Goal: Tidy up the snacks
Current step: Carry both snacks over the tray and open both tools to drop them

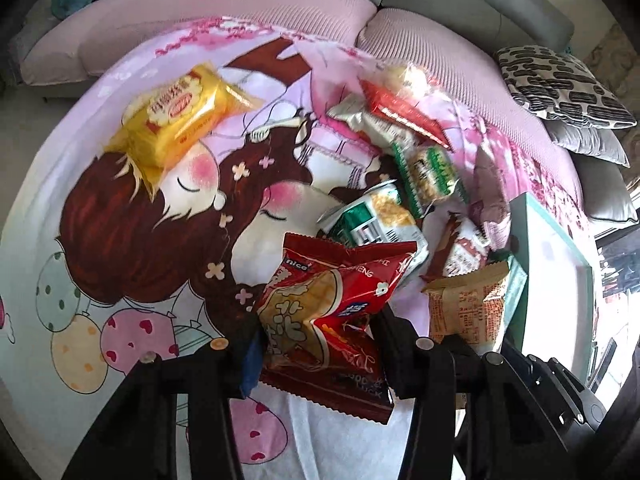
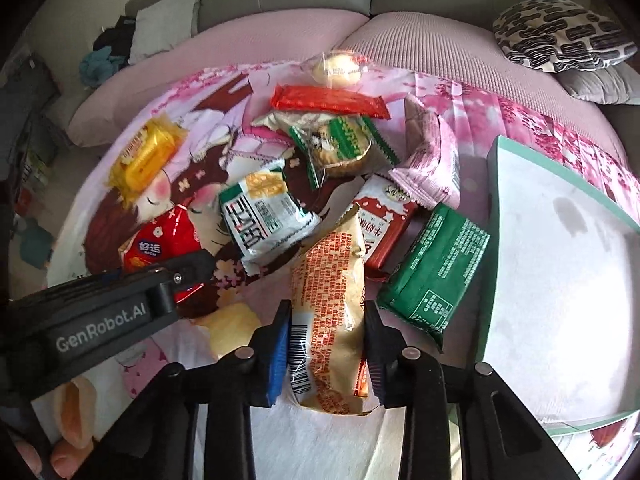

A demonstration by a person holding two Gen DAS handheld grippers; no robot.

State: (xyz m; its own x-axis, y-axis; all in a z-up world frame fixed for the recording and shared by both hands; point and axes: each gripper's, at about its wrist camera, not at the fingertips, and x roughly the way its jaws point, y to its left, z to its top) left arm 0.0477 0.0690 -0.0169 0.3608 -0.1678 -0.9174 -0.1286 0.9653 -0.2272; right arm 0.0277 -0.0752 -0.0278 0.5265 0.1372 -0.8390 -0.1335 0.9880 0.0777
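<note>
Red snack bag sits pinched tight in the left gripper, over the cartoon blanket. Right gripper squeezes a long tan snack pack. More snacks lie piled beside the white tray.

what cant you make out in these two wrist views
- Lower end of the red packet, left wrist view: the left gripper fingers cover its sides.
- Front face of the tan packet, right wrist view: only its printed back shows.
- Near corner of the teal-rimmed tray, right wrist view: cut off by the picture edge.
- Round snack in clear wrap: glare hides detail.
</note>
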